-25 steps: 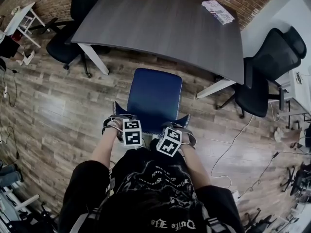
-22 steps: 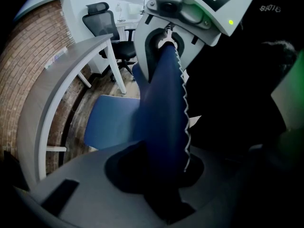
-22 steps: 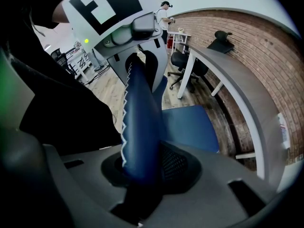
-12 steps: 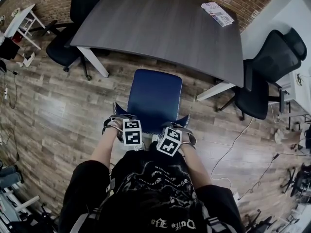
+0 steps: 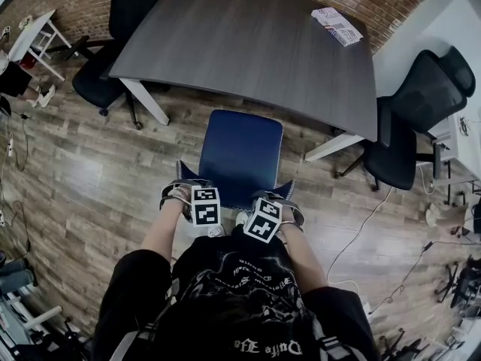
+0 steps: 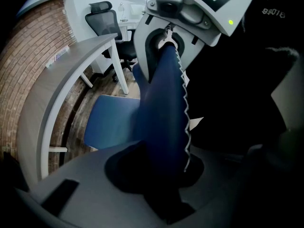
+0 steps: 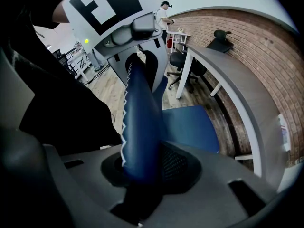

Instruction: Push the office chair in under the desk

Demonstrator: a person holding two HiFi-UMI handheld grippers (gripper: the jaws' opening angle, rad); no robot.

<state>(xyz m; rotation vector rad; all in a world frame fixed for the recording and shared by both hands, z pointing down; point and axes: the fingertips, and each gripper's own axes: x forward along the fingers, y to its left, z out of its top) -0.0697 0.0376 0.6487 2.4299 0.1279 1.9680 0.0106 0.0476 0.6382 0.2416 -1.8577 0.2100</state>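
Observation:
The blue office chair [image 5: 240, 150] stands just in front of the grey desk [image 5: 255, 43], its seat's far edge near the desk's front edge. Its backrest top edge [image 5: 233, 194] runs between my two grippers. My left gripper [image 5: 189, 189] is shut on the left part of that edge, my right gripper [image 5: 276, 200] on the right part. In the left gripper view the blue padded backrest [image 6: 164, 113] passes up between the jaws of the left gripper [image 6: 161, 167]. The right gripper view shows the same backrest [image 7: 140, 127] clamped in the right gripper [image 7: 142, 167].
A black office chair [image 5: 105, 66] stands at the desk's left end, another black chair [image 5: 409, 119] at its right. A printed packet [image 5: 337, 22] lies on the desk's far right corner. A cable [image 5: 361, 232] trails over the wooden floor. A person [image 7: 164, 15] stands far off.
The desk sits slightly lower in the head view than a second ago; the chair and both grippers have crept a little toward it. Both grips are unchanged.

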